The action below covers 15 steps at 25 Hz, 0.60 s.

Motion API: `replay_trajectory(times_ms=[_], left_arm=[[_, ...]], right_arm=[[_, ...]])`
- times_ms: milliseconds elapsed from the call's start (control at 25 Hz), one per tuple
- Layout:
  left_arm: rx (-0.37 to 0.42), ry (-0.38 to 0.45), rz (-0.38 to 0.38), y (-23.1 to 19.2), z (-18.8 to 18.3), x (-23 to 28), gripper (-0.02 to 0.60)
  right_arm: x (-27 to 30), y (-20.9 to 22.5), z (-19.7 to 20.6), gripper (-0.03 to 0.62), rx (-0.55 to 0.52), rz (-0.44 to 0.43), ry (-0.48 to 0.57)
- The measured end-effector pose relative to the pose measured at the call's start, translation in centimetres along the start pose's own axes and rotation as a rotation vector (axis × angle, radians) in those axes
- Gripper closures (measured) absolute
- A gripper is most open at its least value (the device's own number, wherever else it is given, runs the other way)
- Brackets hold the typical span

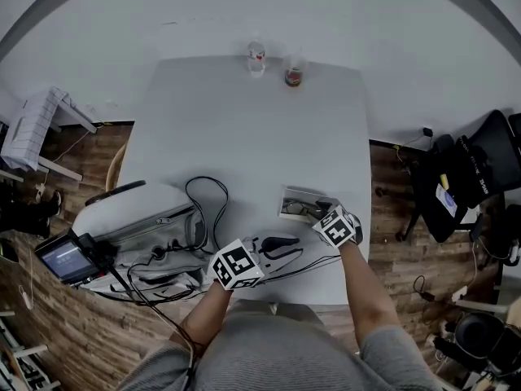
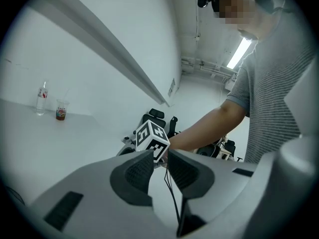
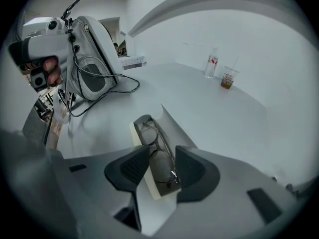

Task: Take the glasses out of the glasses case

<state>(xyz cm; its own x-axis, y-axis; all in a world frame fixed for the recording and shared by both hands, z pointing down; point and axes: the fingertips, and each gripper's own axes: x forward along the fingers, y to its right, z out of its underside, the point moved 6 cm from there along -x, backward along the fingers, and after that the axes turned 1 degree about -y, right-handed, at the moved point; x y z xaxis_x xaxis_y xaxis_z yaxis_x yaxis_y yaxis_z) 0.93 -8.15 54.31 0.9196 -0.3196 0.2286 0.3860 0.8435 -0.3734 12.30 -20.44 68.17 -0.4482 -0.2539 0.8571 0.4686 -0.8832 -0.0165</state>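
Both pairs of fingers apart, right gripper astride glasses in the case: pinch frame gently, lift level.

The person wears a grey shirt with thin stripes and short sleeves. The left gripper and the right gripper are pale grey with dark bumpy pads (each also carries a black-and-white cube).
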Motion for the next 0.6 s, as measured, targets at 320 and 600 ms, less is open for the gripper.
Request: replay_trajectory(times_ms=[320,600], left_arm=[[0.023,-0.110,0.045,0.3,1.5,2.5,0.489],[0.011,-0.093,0.060,0.8,1.5,2.6,0.489]], right_arm=[[1.3,-0.1,-0.6,0.427,-0.100,-0.030,-0.026],[2.6,-0.9,-1.3,0.480,-0.269,-0.028,-0.097]])
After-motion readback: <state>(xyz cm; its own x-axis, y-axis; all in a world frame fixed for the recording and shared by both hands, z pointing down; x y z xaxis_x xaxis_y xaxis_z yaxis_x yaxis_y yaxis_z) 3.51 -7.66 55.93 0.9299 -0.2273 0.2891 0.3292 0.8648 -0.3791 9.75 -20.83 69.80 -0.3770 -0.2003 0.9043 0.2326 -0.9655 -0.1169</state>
